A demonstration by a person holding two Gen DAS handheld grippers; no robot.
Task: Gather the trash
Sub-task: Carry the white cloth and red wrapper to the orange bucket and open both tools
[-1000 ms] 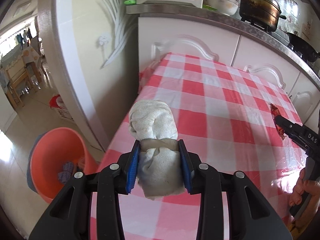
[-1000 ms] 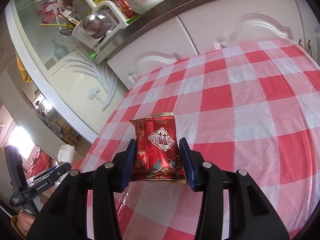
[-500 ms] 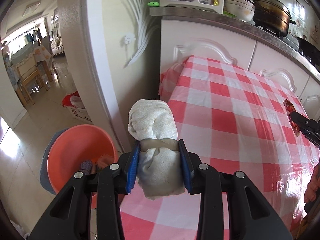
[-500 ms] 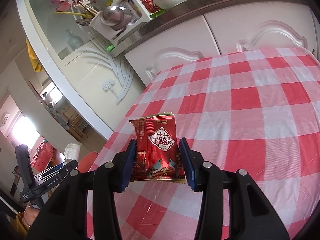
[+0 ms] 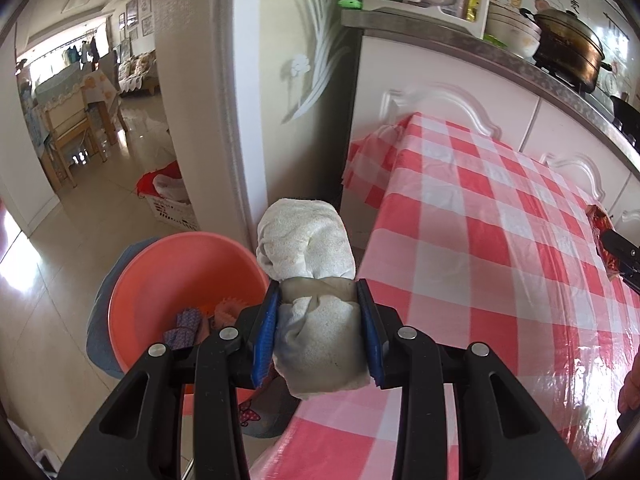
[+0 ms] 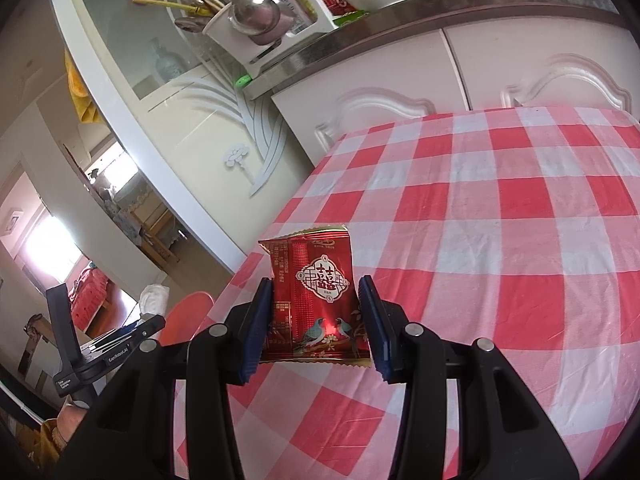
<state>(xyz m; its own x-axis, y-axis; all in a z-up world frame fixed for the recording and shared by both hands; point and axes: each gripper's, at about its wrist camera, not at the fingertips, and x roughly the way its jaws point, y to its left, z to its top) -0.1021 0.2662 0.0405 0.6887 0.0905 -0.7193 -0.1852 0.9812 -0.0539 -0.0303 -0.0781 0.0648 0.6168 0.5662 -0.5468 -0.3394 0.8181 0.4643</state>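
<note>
Both hands have swung toward the worktop's (image 5: 500, 264) edge; the left gripper (image 5: 318, 332), pinching the crumpled tissue wad (image 5: 308, 248), is nearer the orange basin (image 5: 168, 280), below-left of its fingers. The right gripper (image 6: 316, 320) pinches the red wrapper (image 6: 316, 292).

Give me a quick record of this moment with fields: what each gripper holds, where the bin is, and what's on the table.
left gripper: shut on a crumpled off-white tissue wad, held near the table's left edge
right gripper: shut on a shiny red foil snack wrapper, above the table
bin: orange plastic basin on the floor left of the table, some scraps already inside
table: red-and-white checked tablecloth, the part in view bare
trash dropped yet: no, both pieces in the grippers
</note>
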